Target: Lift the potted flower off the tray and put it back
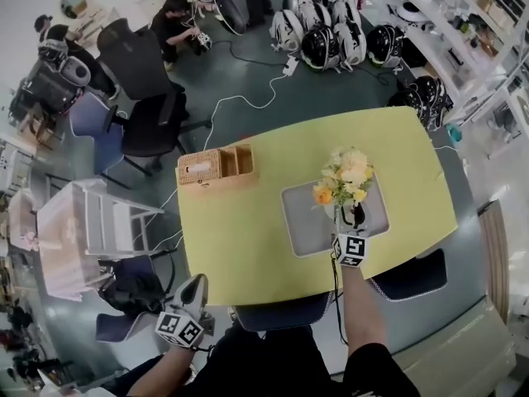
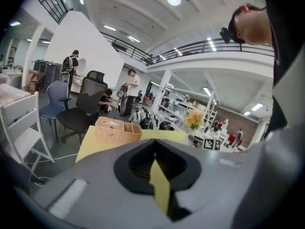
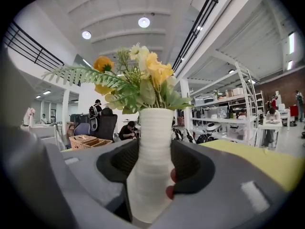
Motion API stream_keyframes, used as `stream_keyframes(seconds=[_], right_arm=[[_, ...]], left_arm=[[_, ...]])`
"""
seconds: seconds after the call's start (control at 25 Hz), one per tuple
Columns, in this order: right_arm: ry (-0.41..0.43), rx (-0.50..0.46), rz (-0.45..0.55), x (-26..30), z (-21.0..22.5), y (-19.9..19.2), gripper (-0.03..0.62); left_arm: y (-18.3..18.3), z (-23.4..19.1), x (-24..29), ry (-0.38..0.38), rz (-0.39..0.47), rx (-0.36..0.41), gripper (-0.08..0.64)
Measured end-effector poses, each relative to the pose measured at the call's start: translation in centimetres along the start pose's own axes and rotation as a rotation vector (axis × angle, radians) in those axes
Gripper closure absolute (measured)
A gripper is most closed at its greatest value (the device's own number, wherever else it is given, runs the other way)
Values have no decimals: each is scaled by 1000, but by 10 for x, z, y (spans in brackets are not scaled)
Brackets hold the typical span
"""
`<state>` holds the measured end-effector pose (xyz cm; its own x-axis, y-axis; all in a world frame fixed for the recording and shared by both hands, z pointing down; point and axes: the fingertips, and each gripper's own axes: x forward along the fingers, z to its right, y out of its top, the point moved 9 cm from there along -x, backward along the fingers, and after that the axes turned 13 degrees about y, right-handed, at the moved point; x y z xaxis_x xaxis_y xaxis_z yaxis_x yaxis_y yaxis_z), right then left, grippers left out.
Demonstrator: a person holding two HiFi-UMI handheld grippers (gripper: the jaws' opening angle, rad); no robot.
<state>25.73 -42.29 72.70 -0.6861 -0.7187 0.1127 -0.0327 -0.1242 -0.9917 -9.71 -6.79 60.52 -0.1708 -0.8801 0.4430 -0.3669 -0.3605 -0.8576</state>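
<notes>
Blooms of yellow, orange and cream top the potted flower (image 1: 347, 176), held upright over the right half of the grey tray (image 1: 302, 222) on a yellow-green surface (image 1: 240, 246). The right tongs (image 1: 354, 219) are closed on its white ribbed vase, with a pad pressing each side of the narrow waist, as the right gripper view shows. Whether the vase base touches the tray or hangs just above it cannot be told from overhead. The left tongs (image 1: 192, 292) hang off the surface's near left corner, well apart from the tray, their jaws drawn together with nothing between them. A wicker box (image 1: 216, 168) with compartments sits at the surface's far left edge, beyond the tray. Past it on the grey floor stand a black office chair (image 1: 145, 98) and a white slatted chair (image 1: 91, 222), and a person (image 1: 175, 27) crouches farther back.
</notes>
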Motion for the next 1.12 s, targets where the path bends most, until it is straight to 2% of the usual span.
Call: stream_keyframes(seconds=[0.24, 0.56, 0.96, 1.12], right_arm=[[-11, 16, -30, -11, -2, -22, 371], [6, -24, -27, -26, -12, -34, 360], [-24, -13, -60, -30, -24, -36, 351], [-18, -25, -87, -35, -28, -37, 322]], left_arm=[[1, 2, 7, -27, 12, 22, 552], [-1, 1, 9, -43, 10, 30, 552], [3, -14, -3, -35, 18, 30, 552], [0, -20, -13, -33, 29, 21, 552]])
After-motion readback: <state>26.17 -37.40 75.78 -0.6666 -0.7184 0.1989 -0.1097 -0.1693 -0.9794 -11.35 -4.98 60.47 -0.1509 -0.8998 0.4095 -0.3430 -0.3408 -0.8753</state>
